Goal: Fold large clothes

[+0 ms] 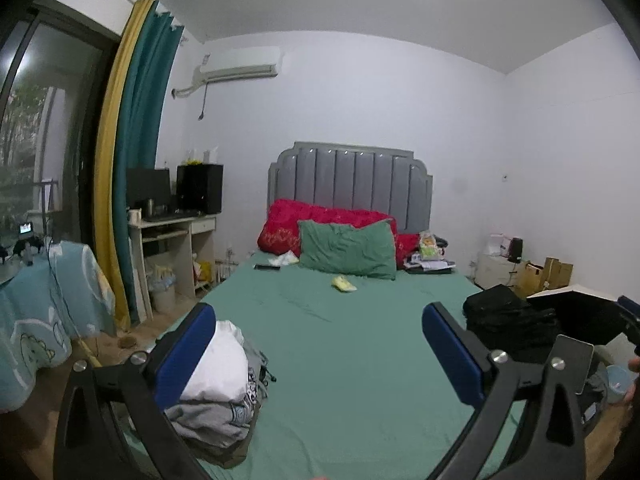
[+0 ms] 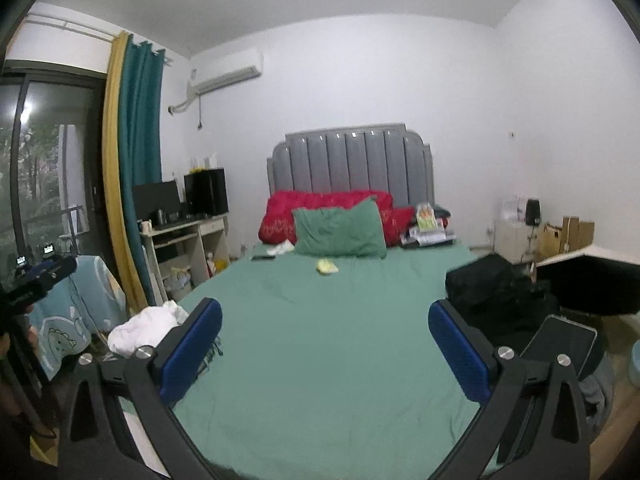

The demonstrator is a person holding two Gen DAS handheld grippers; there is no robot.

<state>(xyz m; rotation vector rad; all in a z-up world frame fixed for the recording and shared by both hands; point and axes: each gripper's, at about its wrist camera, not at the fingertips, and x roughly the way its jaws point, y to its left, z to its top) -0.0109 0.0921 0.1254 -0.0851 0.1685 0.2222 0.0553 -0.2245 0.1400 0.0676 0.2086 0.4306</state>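
Two heaps of clothes lie on the bed (image 1: 340, 360): a white-and-grey pile (image 1: 218, 384) at its left foot corner, black garments (image 1: 508, 320) at its right edge. Left gripper (image 1: 320, 356) and right gripper (image 2: 326, 352) are held spread wide, empty. Several layers could be snagged together, or the pile dragged off the bed.

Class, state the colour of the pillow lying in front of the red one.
Green pillow, matching the bedsheet; clearest in the left wrist view.

Open bed (image 1: 340, 340) middle — clothes pile (image 1: 218, 376) left
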